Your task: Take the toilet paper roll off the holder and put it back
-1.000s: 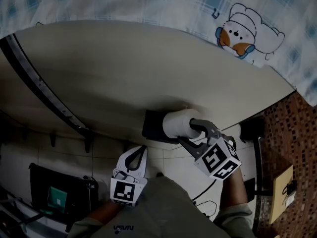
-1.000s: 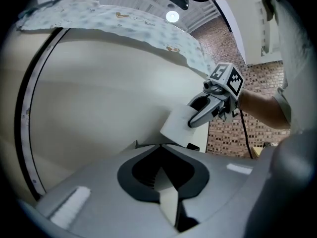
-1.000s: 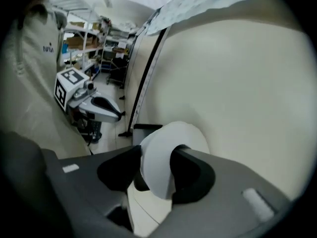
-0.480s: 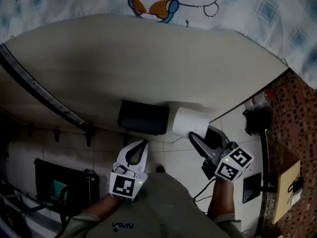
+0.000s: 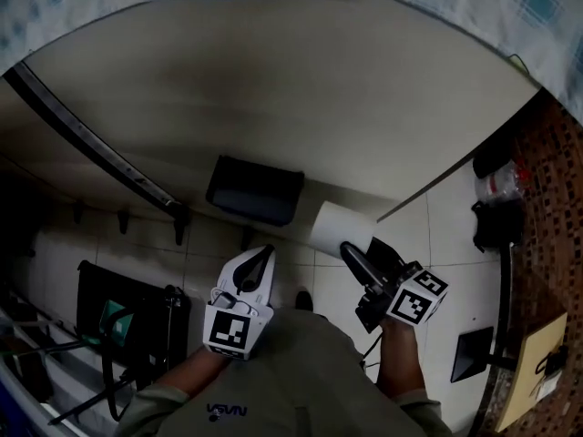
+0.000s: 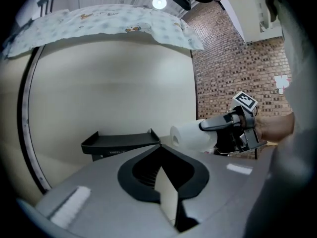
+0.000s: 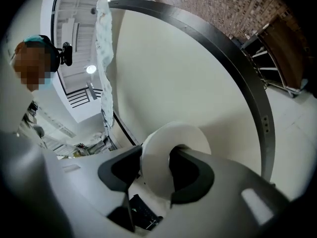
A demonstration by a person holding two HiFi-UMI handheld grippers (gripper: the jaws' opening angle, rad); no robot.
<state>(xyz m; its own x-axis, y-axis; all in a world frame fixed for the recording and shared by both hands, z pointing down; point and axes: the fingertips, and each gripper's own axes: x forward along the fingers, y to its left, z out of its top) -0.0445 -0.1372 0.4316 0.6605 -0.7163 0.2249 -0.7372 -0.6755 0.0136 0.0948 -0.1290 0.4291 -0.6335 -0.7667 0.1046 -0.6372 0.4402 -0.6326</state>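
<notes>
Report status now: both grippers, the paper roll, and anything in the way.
Left gripper shut, empty. Right gripper grips the roll, jaws just closing further. Roll off the holder, beside it. Path back looks free.

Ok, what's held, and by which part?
The right gripper, jaws just closing, holds the roll by its wall: one jaw in the core, one outside. Left gripper: nothing.

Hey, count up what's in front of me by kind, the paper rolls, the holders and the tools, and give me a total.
Toilet paper roll: 1
Black holder: 1
Tools: 2, the left tool shut and empty, and the right tool, whose jaws have just been closing on the roll between them
Total: 4
</notes>
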